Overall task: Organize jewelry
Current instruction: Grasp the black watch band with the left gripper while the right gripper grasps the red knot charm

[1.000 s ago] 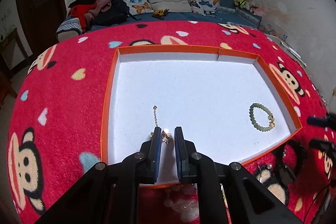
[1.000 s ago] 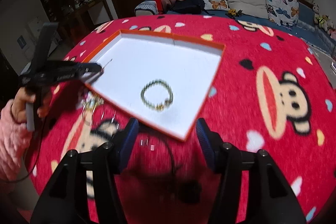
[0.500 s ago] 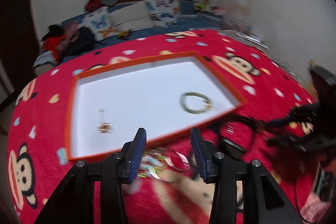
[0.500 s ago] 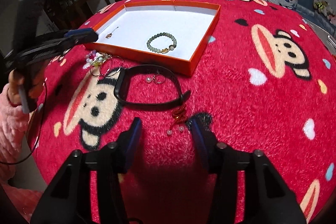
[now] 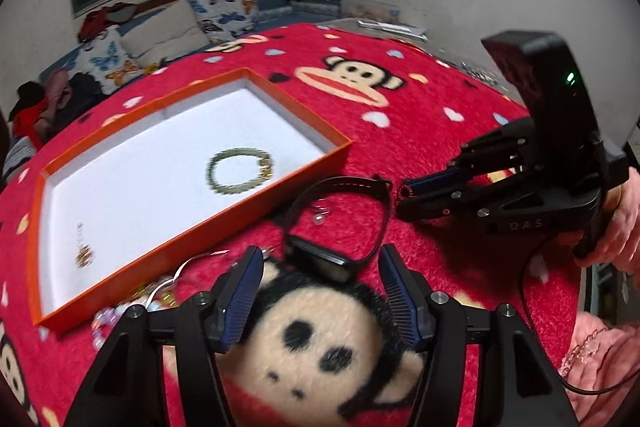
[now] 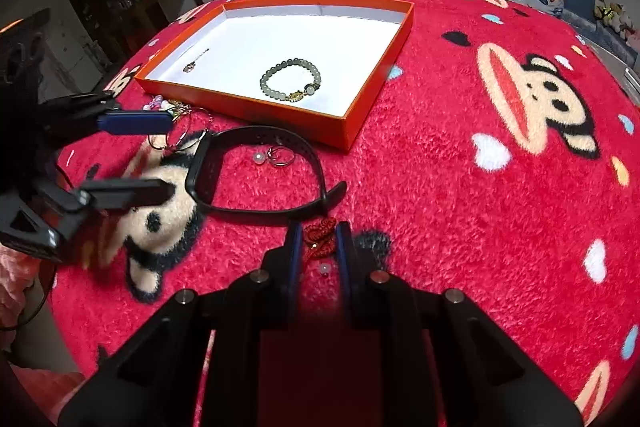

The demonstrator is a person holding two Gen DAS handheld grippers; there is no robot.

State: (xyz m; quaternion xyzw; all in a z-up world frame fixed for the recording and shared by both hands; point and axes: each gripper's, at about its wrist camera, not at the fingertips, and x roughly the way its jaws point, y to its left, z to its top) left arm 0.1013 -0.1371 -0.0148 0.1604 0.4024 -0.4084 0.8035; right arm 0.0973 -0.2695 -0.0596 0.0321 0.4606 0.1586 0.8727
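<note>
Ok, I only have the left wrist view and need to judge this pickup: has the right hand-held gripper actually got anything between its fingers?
Observer: Yes. The right wrist view shows the right hand-held gripper closed on a red knotted ornament.
Operator: Anything loose near it?
Observer: A small pale bead lies on the red blanket just behind the ornament, between the fingers.
Operator: What's the blur inside the black band loop?
Observer: A thin ring beside a pale pearl.
</note>
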